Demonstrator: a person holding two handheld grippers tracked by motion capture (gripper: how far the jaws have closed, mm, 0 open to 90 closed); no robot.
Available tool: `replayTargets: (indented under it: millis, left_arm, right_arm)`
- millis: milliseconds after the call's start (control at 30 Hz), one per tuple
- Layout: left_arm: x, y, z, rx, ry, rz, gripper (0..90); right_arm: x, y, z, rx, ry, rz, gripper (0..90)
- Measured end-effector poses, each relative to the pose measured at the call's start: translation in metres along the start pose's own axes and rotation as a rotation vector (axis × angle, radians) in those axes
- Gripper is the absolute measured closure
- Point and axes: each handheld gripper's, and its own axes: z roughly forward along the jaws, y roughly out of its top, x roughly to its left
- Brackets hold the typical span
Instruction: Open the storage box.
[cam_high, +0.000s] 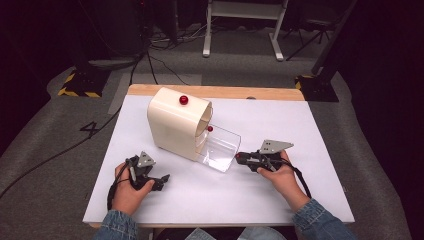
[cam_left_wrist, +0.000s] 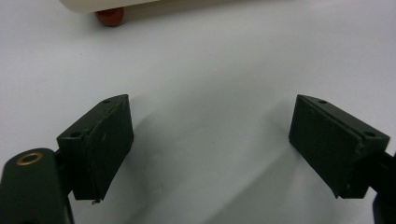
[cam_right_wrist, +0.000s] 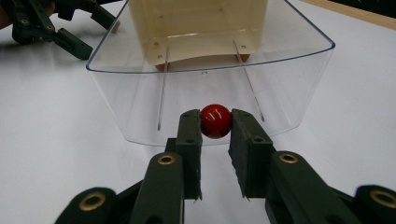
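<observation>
Right hand-held gripper (cam_right_wrist: 216, 140) clenched on red knob (cam_right_wrist: 216, 121) at clear drawer (cam_right_wrist: 210, 70) front; drawer extends from cream box (cam_high: 177, 122) toward right hand. Left hand-held gripper (cam_left_wrist: 210, 140) released, empty, over desk (cam_high: 300, 130).

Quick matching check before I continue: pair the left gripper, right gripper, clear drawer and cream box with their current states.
Things:
1. left gripper
2. right gripper
3. clear drawer
4. cream box

States:
A. pulled out of the box's front
B. shut on the drawer's red knob
C. open, over bare table
D. standing on the table, red ball on top

Pairs: 1-C, 2-B, 3-A, 4-D
</observation>
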Motion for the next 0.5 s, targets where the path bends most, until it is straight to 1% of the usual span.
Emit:
replayTargets:
  millis: [100,167,200,267,300,367,400,500]
  left_arm:
    - [0.000,0.000,0.000,0.000,-0.001,0.002,14.0]
    - [0.000,0.000,0.000,0.000,-0.001,0.002,14.0]
    - [0.000,0.000,0.000,0.000,-0.001,0.002,14.0]
    - [0.000,0.000,0.000,0.000,0.000,0.002,14.0]
    - [0.000,0.000,0.000,-0.001,0.000,0.002,14.0]
    - [0.000,0.000,0.000,0.000,0.000,0.001,14.0]
    - [0.000,0.000,0.000,-0.001,0.001,0.001,14.0]
    - [0.000,0.000,0.000,-0.001,0.002,0.002,14.0]
  right_arm:
    - [0.000,-0.003,0.001,0.014,-0.005,0.004,74.3]
    - [0.000,-0.004,0.001,0.031,-0.012,0.002,71.5]
    - [0.000,-0.004,0.001,0.031,-0.012,0.002,71.5]
    - [0.001,-0.005,0.000,0.044,-0.010,0.011,66.2]
    - [0.001,-0.005,-0.002,0.049,-0.028,0.007,59.4]
    - [0.002,-0.005,-0.005,0.065,-0.053,0.003,56.6]
    - [0.002,-0.004,-0.007,0.065,-0.055,0.004,56.4]
    - [0.002,0.001,-0.014,0.039,-0.057,0.010,54.8]
